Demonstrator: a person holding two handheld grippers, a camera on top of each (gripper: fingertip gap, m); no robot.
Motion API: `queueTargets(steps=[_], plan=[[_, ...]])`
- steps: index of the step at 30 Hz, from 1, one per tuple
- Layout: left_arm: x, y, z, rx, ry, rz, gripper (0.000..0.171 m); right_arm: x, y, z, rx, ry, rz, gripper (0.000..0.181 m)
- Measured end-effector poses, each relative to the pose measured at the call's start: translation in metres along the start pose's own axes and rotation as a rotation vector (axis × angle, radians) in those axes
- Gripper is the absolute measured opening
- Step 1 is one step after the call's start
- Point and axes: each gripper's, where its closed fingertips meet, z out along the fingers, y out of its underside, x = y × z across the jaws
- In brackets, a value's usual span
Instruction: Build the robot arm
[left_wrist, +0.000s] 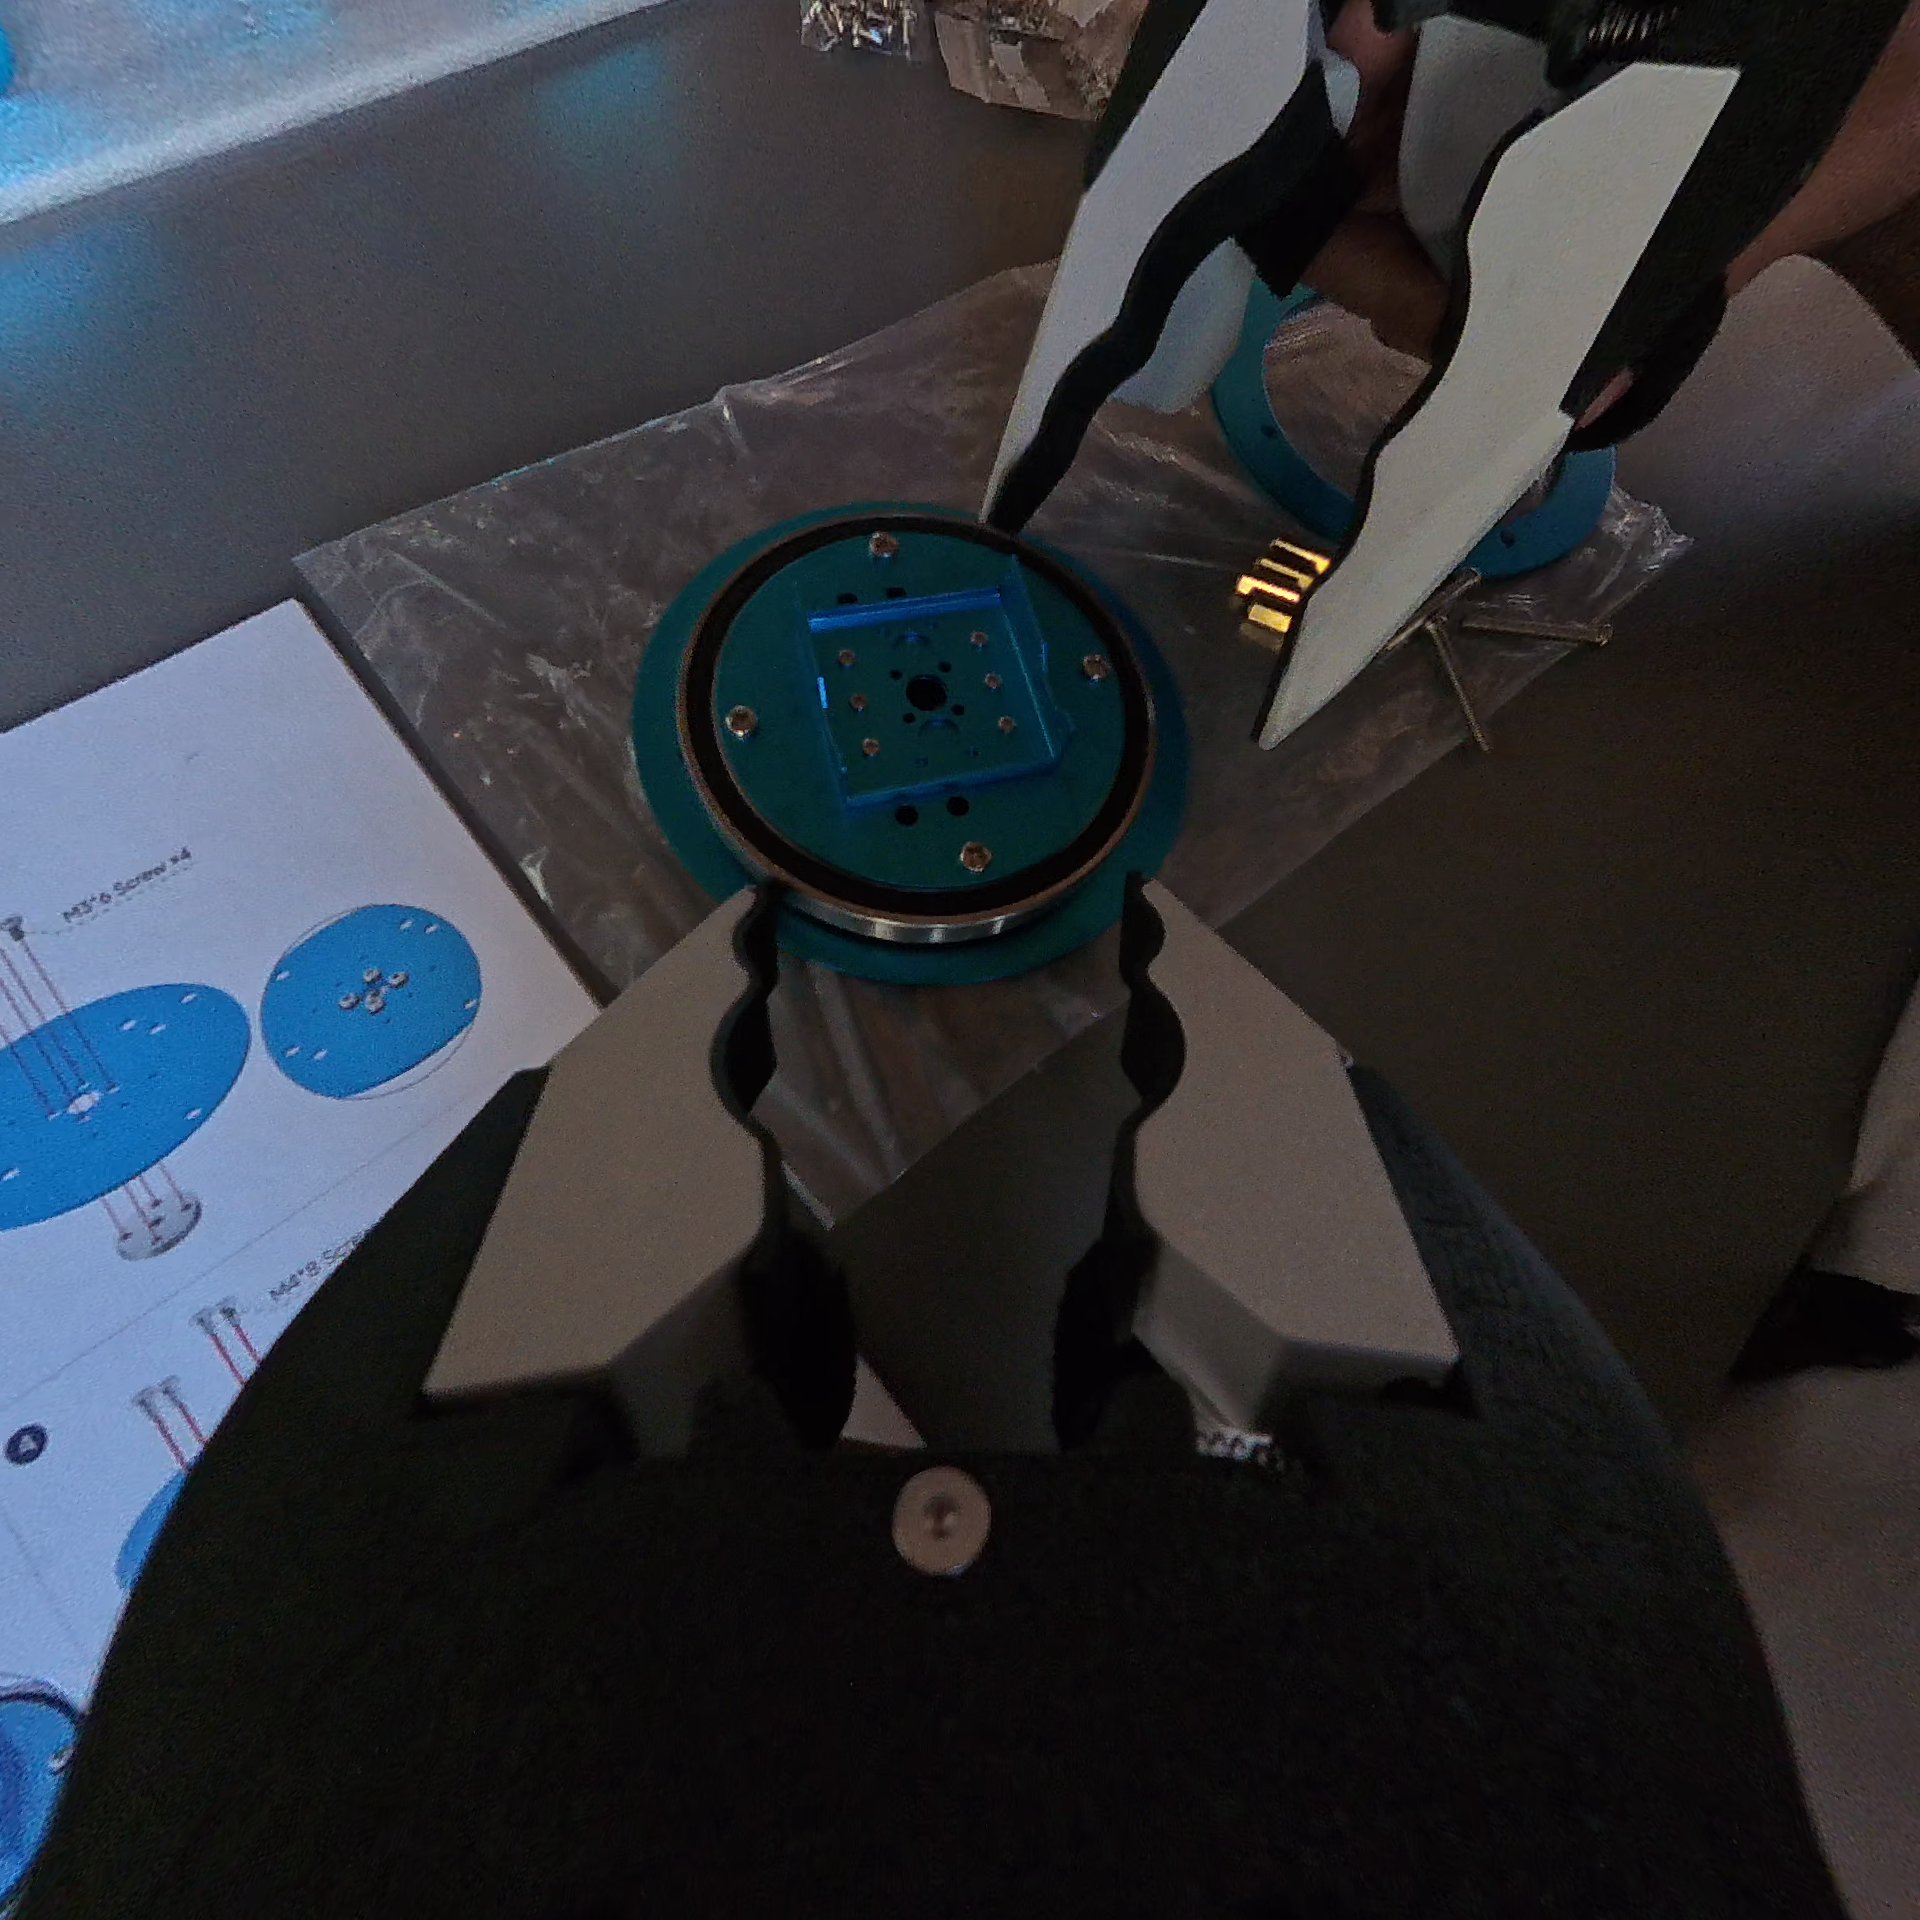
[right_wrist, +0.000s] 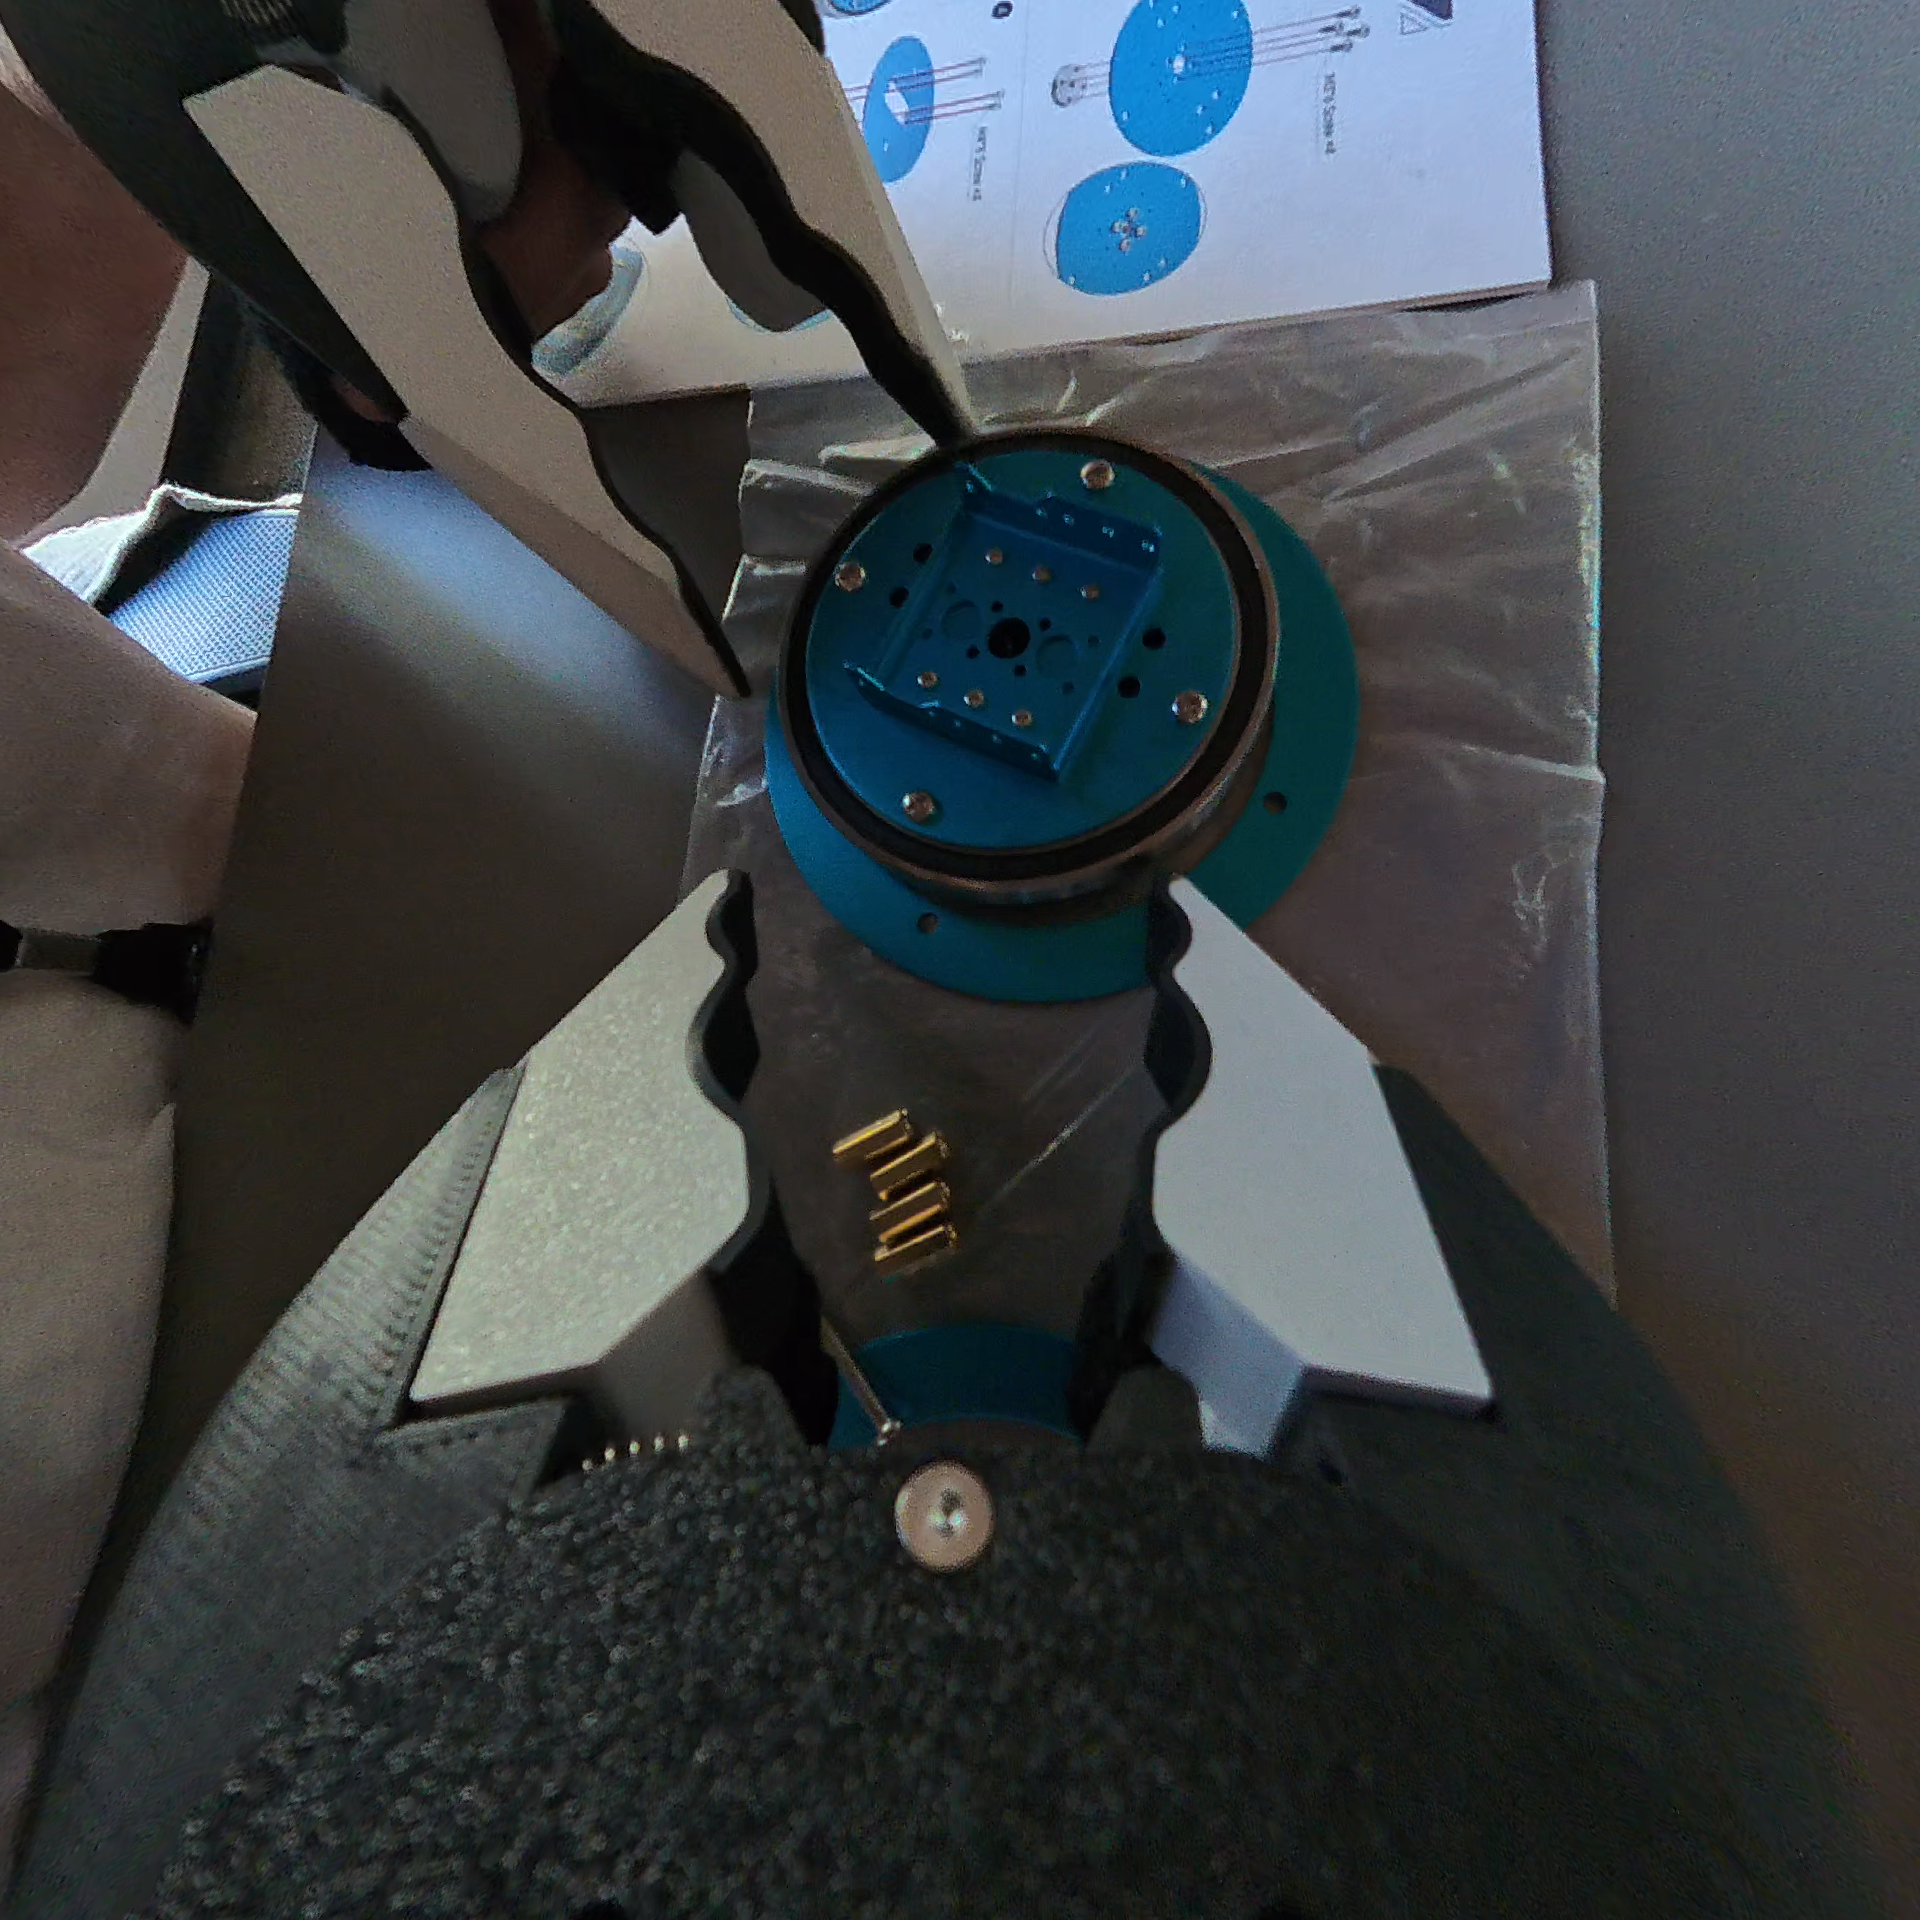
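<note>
A round blue assembly (left_wrist: 790, 769) lies on a clear plastic bag (left_wrist: 499, 644). It is a flat blue base disc (left_wrist: 1070, 951), a dark bearing ring, a blue top plate with screws and a blue square bracket (left_wrist: 930, 696). My left gripper (left_wrist: 945, 899) is open and empty, its tips at the near edge of the base disc. My right gripper (left_wrist: 1138, 623) is open and empty, one tip at the far rim of the ring, the other off to the side. In the right wrist view the assembly (right_wrist: 1101, 790) lies just beyond my right gripper (right_wrist: 951, 899); my left gripper (right_wrist: 847, 561) straddles its far left rim.
Several brass standoffs (right_wrist: 899, 1190) lie on the bag between my right fingers, with another blue part (right_wrist: 966, 1371) behind them. Long screws (left_wrist: 1455, 665) and a blue ring (left_wrist: 1278, 447) lie to the right. A printed instruction sheet (left_wrist: 208, 831) lies left; small screw bags (left_wrist: 862, 21) lie far back.
</note>
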Motion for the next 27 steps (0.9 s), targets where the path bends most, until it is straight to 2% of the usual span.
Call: queueTargets(steps=[9,15,27], plan=[[0.001,-0.007,0.012,-0.019,-0.039,0.042,0.066,0.015,0.005,-0.002,0.002,0.128,-0.017,0.060],[-0.001,-0.004,0.014,-0.031,-0.078,0.053,0.065,0.017,0.004,-0.001,0.007,0.119,-0.008,0.062],[-0.002,-0.003,0.010,-0.019,-0.064,0.034,0.063,0.017,0.001,0.000,0.009,0.107,0.003,0.063]])
